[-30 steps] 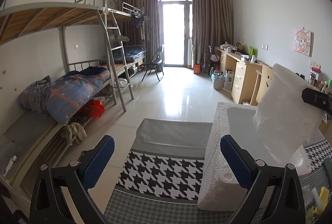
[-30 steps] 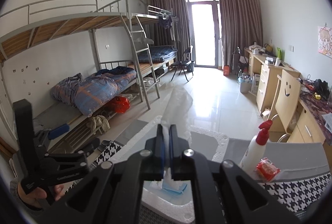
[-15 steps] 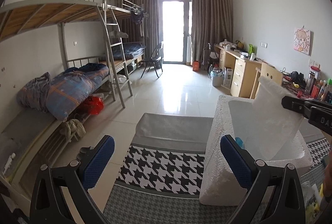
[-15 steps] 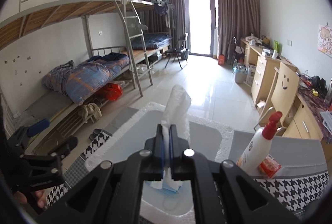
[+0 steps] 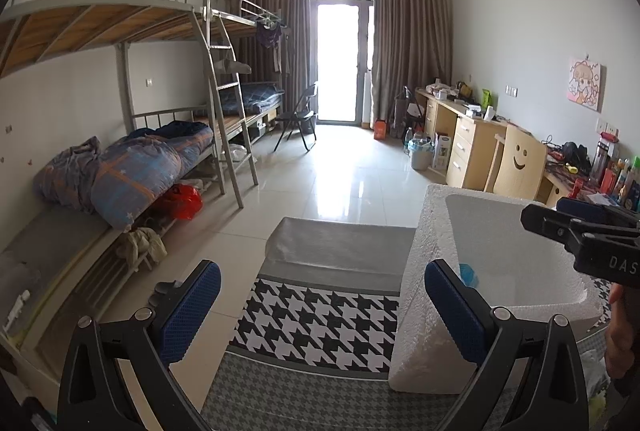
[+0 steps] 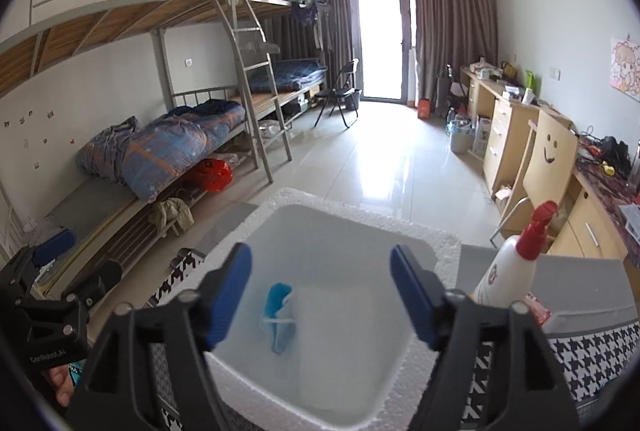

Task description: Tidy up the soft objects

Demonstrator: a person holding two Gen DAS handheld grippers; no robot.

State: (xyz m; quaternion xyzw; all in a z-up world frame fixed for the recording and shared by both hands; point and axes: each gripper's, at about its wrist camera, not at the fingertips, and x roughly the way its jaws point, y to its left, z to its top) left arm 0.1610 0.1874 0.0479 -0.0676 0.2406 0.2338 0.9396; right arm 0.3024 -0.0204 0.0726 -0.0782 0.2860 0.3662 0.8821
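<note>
Foam box (image 6: pixel 436 247) holds a blue mask (image 6: pixel 280 315) (right tool (image 6: pixel 320 295) opening).

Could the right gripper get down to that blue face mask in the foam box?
Probably yes. The right gripper hangs right over the open foam box, its jaws opening with nothing between them. The blue face mask lies uncovered on the bottom beside a white sheet; no lid blocks it.

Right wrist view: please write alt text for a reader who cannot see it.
The right gripper hangs over a white foam box, its jaws opening with nothing between them. In the box lie a blue face mask and a white foam sheet. A spray bottle stands to the right.
</note>
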